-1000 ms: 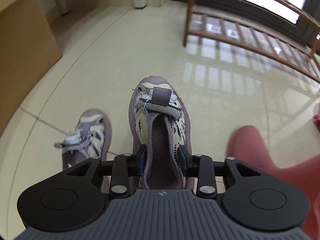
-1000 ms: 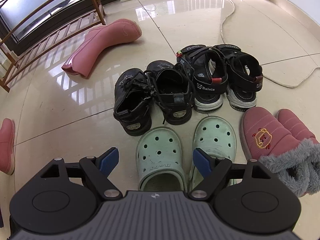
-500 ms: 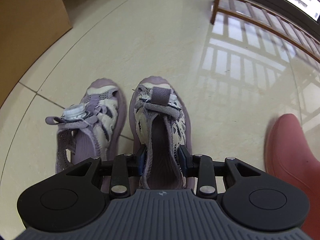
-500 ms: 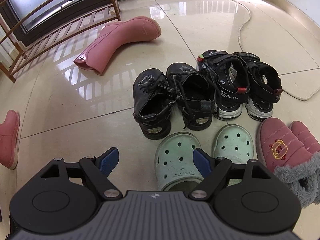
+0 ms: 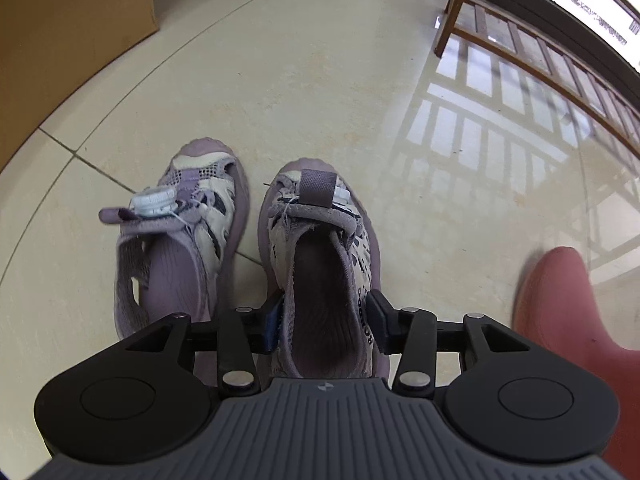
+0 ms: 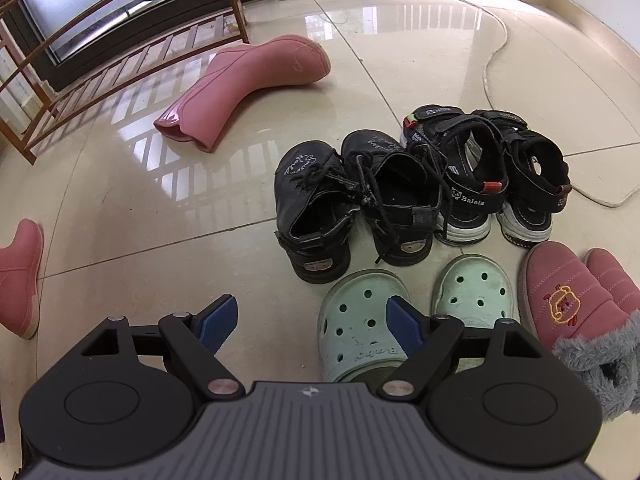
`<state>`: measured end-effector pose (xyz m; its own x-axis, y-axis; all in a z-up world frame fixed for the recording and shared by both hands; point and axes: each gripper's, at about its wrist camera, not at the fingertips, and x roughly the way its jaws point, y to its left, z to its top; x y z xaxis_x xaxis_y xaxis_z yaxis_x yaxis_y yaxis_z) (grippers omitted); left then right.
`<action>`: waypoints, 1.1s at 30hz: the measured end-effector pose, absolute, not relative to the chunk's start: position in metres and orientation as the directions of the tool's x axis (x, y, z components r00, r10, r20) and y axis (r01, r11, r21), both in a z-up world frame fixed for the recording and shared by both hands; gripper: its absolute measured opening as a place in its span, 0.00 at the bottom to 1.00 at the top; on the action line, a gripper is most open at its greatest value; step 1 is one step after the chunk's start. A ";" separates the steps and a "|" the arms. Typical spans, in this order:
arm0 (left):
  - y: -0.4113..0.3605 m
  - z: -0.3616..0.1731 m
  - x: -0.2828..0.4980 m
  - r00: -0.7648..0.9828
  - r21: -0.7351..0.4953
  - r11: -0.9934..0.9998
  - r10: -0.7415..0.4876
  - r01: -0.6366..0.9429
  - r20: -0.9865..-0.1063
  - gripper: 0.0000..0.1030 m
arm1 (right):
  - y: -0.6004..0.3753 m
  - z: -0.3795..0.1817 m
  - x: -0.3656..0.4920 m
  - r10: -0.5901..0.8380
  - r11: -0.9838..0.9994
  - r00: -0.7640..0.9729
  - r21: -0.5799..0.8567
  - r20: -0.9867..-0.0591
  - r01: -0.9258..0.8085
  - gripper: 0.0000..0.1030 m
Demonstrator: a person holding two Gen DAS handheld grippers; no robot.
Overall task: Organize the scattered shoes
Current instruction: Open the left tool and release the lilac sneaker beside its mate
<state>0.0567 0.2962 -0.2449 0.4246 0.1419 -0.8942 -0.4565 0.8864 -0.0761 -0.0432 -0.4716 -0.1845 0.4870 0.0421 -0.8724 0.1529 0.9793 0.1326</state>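
The left gripper (image 5: 326,322) has been bringing the lilac shoe (image 5: 320,264) down beside its mate (image 5: 180,240) on the floor (image 5: 320,80); its jaws are opening, shoe between them. The right gripper (image 6: 310,326) is gaping empty. Pink boots (image 6: 248,84) are lying unpaired.

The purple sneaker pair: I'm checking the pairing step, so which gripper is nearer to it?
Left. The left gripper straddles one purple sneaker, jaws opening, beside its mate. The right gripper hovers empty by mint clogs.

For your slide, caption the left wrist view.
Left tool opening around a purple sneaker, set beside its mate.
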 end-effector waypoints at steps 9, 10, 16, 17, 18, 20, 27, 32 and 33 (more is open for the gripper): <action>0.300 -0.232 0.054 0.445 -0.053 0.878 0.189 -0.476 -0.875 0.47 | -0.472 -0.185 -0.044 0.049 0.978 0.491 0.142 -0.870 0.153 0.84; 0.299 -0.232 0.053 0.443 -0.055 0.878 0.186 -0.476 -0.877 0.47 | -0.472 -0.185 -0.044 0.050 0.978 0.490 0.142 -0.870 0.153 0.84; 0.282 -0.233 0.042 0.434 -0.052 0.886 0.174 -0.460 -0.884 0.46 | -0.475 -0.185 -0.043 0.047 0.977 0.490 0.143 -0.870 0.160 0.84; 0.278 -0.232 0.040 0.435 -0.051 0.889 0.172 -0.454 -0.884 0.45 | -0.475 -0.185 -0.043 0.046 0.976 0.491 0.143 -0.870 0.162 0.84; 0.274 -0.230 0.038 0.440 -0.051 0.893 0.169 -0.446 -0.882 0.45 | -0.475 -0.185 -0.043 0.045 0.976 0.491 0.142 -0.870 0.162 0.84; 0.270 -0.229 0.033 0.449 -0.058 0.896 0.164 -0.440 -0.878 0.45 | -0.475 -0.185 -0.043 0.045 0.976 0.489 0.143 -0.871 0.163 0.84; 0.257 -0.249 0.036 0.393 -0.026 0.904 0.160 -0.428 -0.905 0.36 | -0.476 -0.187 -0.045 0.048 0.976 0.486 0.145 -0.873 0.165 0.84; 0.264 -0.259 0.037 0.342 0.050 0.893 0.223 -0.447 -0.913 0.28 | -0.478 -0.187 -0.045 0.043 0.974 0.485 0.144 -0.873 0.172 0.84; 0.268 -0.260 0.036 0.332 0.065 0.888 0.237 -0.456 -0.913 0.28 | -0.478 -0.187 -0.046 0.043 0.975 0.485 0.144 -0.873 0.172 0.84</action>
<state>0.0361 0.2684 -0.2596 0.3321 0.2374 -0.9129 -0.4556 0.8878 0.0651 -0.0455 -0.4778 -0.1868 0.4852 0.0432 -0.8733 0.1720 0.9745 0.1438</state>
